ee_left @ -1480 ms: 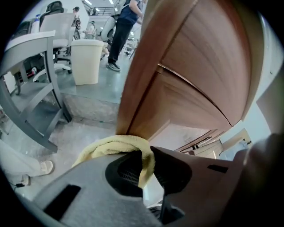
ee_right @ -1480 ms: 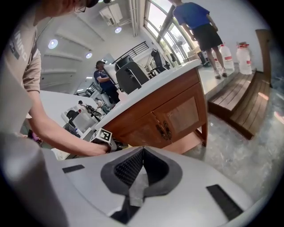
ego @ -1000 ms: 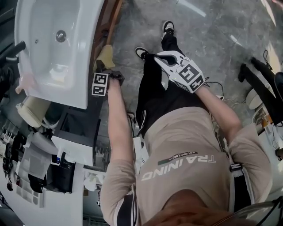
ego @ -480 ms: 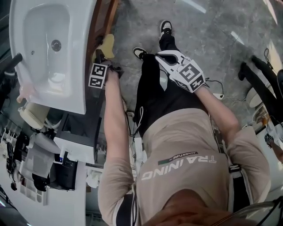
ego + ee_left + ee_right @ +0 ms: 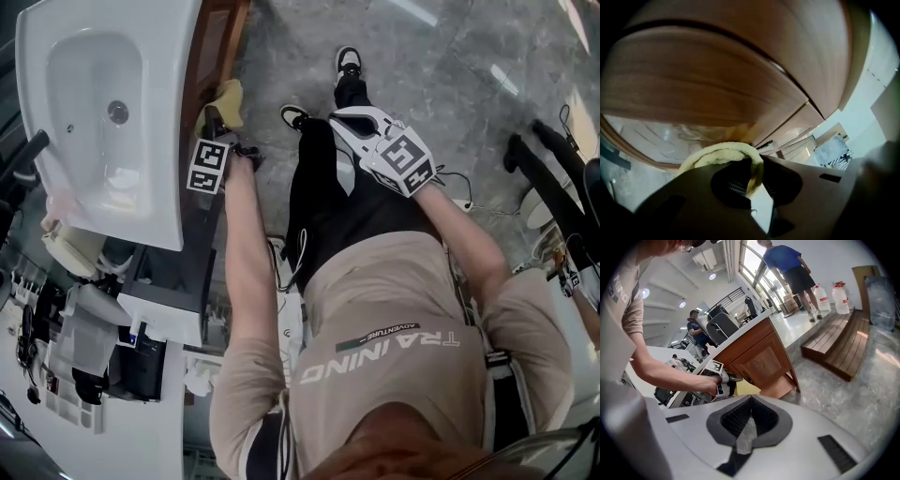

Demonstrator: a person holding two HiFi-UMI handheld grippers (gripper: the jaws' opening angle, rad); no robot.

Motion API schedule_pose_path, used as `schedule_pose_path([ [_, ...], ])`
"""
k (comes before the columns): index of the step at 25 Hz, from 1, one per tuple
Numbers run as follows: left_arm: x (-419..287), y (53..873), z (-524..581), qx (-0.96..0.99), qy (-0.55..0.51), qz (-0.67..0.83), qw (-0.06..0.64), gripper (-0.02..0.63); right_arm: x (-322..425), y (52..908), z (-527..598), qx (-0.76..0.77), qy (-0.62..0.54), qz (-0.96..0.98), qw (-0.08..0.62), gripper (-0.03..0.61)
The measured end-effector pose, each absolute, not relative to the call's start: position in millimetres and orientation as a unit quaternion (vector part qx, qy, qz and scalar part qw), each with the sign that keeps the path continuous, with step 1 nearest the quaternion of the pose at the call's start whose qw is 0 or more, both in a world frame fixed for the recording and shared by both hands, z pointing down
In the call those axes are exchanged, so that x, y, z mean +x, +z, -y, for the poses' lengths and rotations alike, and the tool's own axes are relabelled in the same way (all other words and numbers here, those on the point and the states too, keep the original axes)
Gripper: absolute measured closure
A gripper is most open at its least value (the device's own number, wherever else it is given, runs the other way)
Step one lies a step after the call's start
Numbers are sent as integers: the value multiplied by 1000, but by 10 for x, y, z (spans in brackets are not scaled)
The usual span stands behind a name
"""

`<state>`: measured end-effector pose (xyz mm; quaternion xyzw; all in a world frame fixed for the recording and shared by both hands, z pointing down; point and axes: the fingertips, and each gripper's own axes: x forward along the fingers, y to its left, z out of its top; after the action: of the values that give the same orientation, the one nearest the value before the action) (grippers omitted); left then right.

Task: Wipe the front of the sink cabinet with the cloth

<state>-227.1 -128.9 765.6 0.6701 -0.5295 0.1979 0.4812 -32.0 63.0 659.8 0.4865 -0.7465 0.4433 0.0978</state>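
Note:
The sink cabinet's brown wooden front point(image 5: 717, 89) fills the left gripper view, very close. Seen from the head, it runs as a brown strip point(image 5: 212, 47) under the white sink point(image 5: 159, 169). A yellow cloth point(image 5: 723, 151) is pinched in my left gripper point(image 5: 753, 164) and pressed against the wood. From above, the cloth point(image 5: 229, 97) sits at the tip of the left gripper point(image 5: 217, 122). My right gripper point(image 5: 354, 127) hovers over the person's legs, away from the cabinet. It is shut point(image 5: 751, 401) and holds nothing. Its view shows the cabinet point(image 5: 761, 357), the left gripper point(image 5: 723, 383) and the cloth point(image 5: 747, 389).
A low wooden platform point(image 5: 836, 350) lies on the grey floor beyond the cabinet. Water bottles point(image 5: 834, 297) and a standing person point(image 5: 790, 263) are farther back. Shelves with clutter point(image 5: 84, 347) stand left of the person. Cables and dark gear point(image 5: 548, 178) sit at the right.
The left gripper has slid the cloth farther along the cabinet front, away from the person and past the sink drain. The right gripper has stayed put.

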Motion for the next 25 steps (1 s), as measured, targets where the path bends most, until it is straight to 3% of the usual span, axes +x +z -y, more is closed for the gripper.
schedule_pose_path([
  [25, -1039, 7876, 1931, 671, 172, 534, 485, 574, 547, 6793, -602, 498, 462, 728, 93, 566],
])
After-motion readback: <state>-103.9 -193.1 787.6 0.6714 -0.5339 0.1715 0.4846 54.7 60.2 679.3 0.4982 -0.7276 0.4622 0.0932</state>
